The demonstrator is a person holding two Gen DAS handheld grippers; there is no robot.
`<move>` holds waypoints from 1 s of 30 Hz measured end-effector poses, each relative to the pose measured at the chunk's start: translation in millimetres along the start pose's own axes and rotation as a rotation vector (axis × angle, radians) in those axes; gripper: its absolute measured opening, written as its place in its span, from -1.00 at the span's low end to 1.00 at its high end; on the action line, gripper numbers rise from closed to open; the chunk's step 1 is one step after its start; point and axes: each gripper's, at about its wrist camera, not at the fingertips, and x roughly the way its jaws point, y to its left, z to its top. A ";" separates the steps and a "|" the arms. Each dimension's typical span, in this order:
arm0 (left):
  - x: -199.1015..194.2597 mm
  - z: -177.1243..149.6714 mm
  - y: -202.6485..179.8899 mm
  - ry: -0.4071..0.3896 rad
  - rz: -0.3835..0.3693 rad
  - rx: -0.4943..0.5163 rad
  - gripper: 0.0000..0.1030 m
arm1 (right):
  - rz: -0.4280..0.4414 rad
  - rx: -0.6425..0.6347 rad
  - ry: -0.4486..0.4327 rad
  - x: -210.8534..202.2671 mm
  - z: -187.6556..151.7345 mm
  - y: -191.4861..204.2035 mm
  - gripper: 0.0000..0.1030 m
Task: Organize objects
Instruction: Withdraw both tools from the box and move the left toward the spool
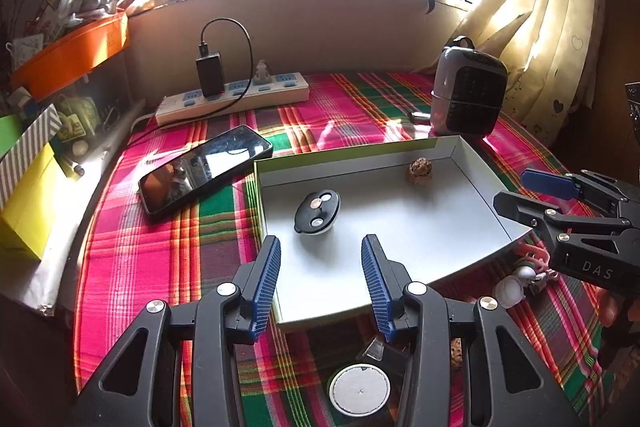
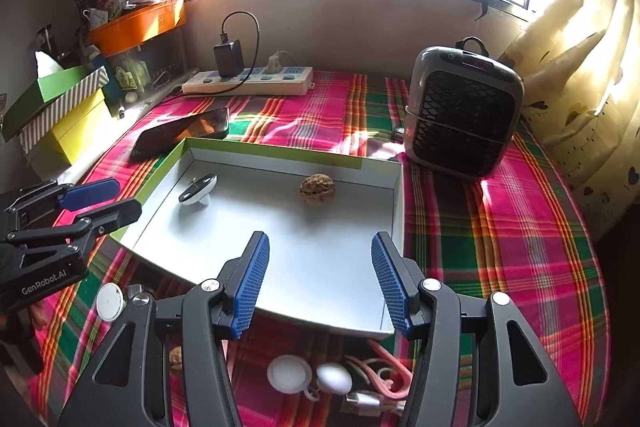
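Window-lit table under pink-green plaid cloth point(image 2: 500, 227). On it, shallow white cardboard tray point(image 2: 280, 259), collecting point, holding brown walnut point(image 2: 317, 188) and black-white round gadget point(image 1: 317, 211). Before tray, white discs point(image 2: 289, 373) and pink cable point(image 2: 390, 367) waiting. Left gripper point(image 1: 320, 279) and right gripper point(image 2: 320, 283) above tray's near rim, fingers wide, empty.

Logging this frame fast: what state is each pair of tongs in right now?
Left tongs: open, holding nothing, above the shallow white cardboard tray.
Right tongs: open, holding nothing, above the same tray.
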 end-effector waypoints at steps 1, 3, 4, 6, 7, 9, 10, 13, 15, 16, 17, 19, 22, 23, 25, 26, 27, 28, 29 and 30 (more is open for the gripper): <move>-3.2 -2.9 0.4 0.000 0.001 -0.001 -0.21 | -0.007 -0.001 -0.003 -3.1 -2.9 -1.7 0.06; -8.8 -8.0 2.8 0.001 -0.014 -0.013 -0.21 | -0.023 0.002 -0.008 -9.0 -9.7 -6.9 0.06; -11.4 -10.3 3.6 -0.001 -0.014 -0.019 -0.21 | -0.028 0.007 -0.008 -11.5 -13.1 -9.6 0.06; -15.8 -16.4 4.9 -0.006 -0.012 -0.024 -0.21 | -0.032 0.022 -0.008 -15.8 -19.7 -14.8 0.06; -17.2 -19.7 5.8 -0.003 -0.015 -0.033 -0.21 | -0.035 0.027 -0.008 -17.6 -22.7 -17.4 0.06; -18.5 -26.2 7.7 0.008 -0.029 -0.048 -0.20 | -0.048 0.035 -0.007 -20.4 -28.6 -23.1 0.06; -19.1 -29.8 8.1 0.012 -0.028 -0.052 -0.20 | -0.053 0.038 -0.006 -22.0 -31.0 -25.7 0.06; -20.5 -39.2 9.3 0.020 -0.029 -0.049 -0.19 | -0.074 0.037 -0.009 -27.1 -37.5 -30.3 0.06; -22.6 -44.7 12.0 0.019 -0.036 -0.064 -0.19 | -0.081 0.037 -0.019 -31.7 -43.6 -33.6 0.06; -23.7 -47.1 13.4 0.021 -0.040 -0.071 -0.19 | -0.079 0.040 -0.019 -33.3 -46.5 -35.7 0.06; -24.7 -49.3 14.7 0.021 -0.043 -0.076 -0.18 | -0.076 0.044 -0.016 -34.6 -50.6 -37.9 0.06; -26.4 -54.2 16.3 0.026 -0.052 -0.082 -0.18 | -0.077 0.052 -0.010 -36.9 -58.6 -42.2 0.06; -28.6 -61.0 17.9 0.032 -0.066 -0.091 -0.17 | -0.082 0.063 0.002 -39.2 -69.6 -47.9 0.06; -29.0 -62.9 18.2 0.035 -0.069 -0.094 -0.17 | -0.080 0.065 0.008 -39.4 -72.8 -49.3 0.06; -29.2 -66.1 18.9 0.040 -0.075 -0.100 -0.16 | -0.067 0.063 0.023 -38.0 -77.9 -50.2 0.06; -29.1 -67.1 18.9 0.043 -0.080 -0.104 -0.16 | -0.061 0.064 0.028 -37.1 -80.5 -50.6 0.06; -28.6 -67.7 18.9 0.046 -0.088 -0.108 -0.16 | -0.051 0.067 0.032 -36.0 -82.8 -50.9 0.06; -27.6 -68.1 19.0 0.051 -0.095 -0.114 -0.16 | -0.036 0.071 0.039 -34.4 -84.8 -51.4 0.06; -26.6 -68.6 18.3 0.057 -0.100 -0.117 -0.15 | -0.022 0.072 0.046 -32.6 -86.2 -51.4 0.06; -25.6 -69.2 17.3 0.061 -0.105 -0.116 -0.15 | -0.008 0.066 0.051 -30.9 -87.2 -50.5 0.06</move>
